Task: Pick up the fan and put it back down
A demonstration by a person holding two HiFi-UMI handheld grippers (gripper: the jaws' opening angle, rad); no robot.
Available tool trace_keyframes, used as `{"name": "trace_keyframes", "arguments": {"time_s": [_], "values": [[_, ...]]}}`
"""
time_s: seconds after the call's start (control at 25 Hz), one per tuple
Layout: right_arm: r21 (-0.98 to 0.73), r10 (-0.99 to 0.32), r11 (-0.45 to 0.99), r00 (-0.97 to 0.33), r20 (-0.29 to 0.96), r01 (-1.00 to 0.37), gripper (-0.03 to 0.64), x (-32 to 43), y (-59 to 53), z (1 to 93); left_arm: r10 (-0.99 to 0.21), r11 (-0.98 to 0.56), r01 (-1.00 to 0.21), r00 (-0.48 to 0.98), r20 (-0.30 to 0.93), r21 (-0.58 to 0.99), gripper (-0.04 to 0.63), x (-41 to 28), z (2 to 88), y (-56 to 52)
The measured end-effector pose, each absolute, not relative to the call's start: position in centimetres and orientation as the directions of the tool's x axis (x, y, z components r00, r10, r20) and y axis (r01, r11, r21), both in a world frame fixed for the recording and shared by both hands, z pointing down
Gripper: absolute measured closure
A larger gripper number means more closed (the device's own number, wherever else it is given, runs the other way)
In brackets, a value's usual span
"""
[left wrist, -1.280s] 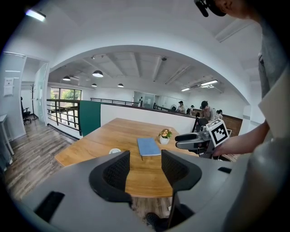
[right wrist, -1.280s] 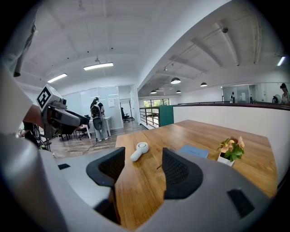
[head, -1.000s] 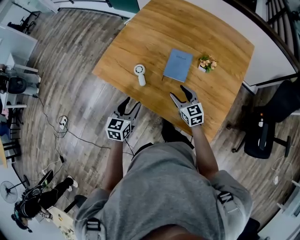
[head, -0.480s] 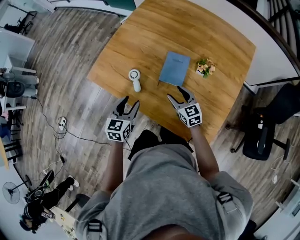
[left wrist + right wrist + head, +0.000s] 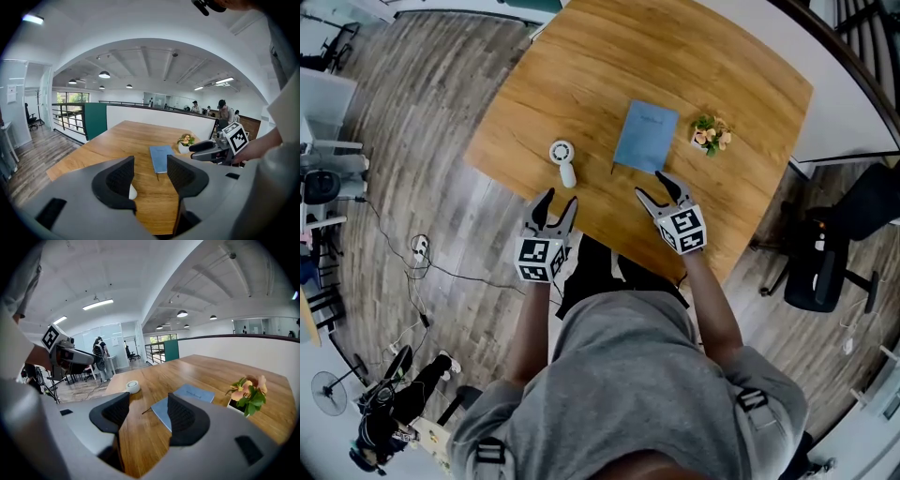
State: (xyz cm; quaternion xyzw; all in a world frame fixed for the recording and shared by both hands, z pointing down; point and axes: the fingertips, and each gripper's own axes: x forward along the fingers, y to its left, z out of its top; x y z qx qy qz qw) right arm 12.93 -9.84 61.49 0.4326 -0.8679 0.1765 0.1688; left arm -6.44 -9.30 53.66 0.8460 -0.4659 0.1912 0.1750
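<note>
Head view: the fan point(image 5: 563, 161) lies flat on the worktop point(image 5: 581, 75), close to the near edge and toward the left corner, left of a blue notebook point(image 5: 646, 137). The left tongs point(image 5: 559, 199) and right tongs point(image 5: 652, 185) hover at that edge, apart from the fan.

Left gripper view: tongs released, nothing between the jaws. A sliver of the fan point(image 5: 132, 191) shows beyond the left jaw.

Right gripper view: tongs released and empty. The fan point(image 5: 132, 386) lies ahead, untouched. Potted flowers point(image 5: 246, 392) stand at the right.

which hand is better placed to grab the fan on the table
Left. The left tool, jaws open and empty, sits just short of the fan, pointing toward it. The right tool, also open, faces the blue notebook, farther from the fan.
</note>
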Motion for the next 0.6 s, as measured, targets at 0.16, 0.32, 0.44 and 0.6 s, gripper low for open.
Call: {"name": "trace_keyframes", "arguments": {"time_s": [0.16, 0.32, 0.44, 0.6], "values": [[-0.158, -0.706, 0.536, -0.543, 0.454, -0.829, 0.353, 13.1, -11.6, 62.3, -0.732, -0.482, -0.868, 0.473, 0.49, 0.118, 0.362, -7.6, 55.0, -11.0], [-0.14, -0.676, 0.566, -0.554, 0.486, -0.813, 0.353, 11.8, -12.7, 63.7, -0.725, -0.464, -0.874, 0.467, 0.506, 0.143, 0.357, -9.0, 56.9, -12.6], [-0.133, -0.655, 0.58, -0.558, 0.51, -0.803, 0.351, 11.0, -13.3, 64.5, -0.713, -0.454, -0.875, 0.468, 0.522, 0.165, 0.35, -9.5, 58.4, -13.4], [-0.133, -0.635, 0.588, -0.557, 0.535, -0.798, 0.351, 10.3, -13.6, 65.1, -0.694, -0.449, -0.872, 0.477, 0.539, 0.194, 0.334, -9.6, 60.0, -14.5]]}}
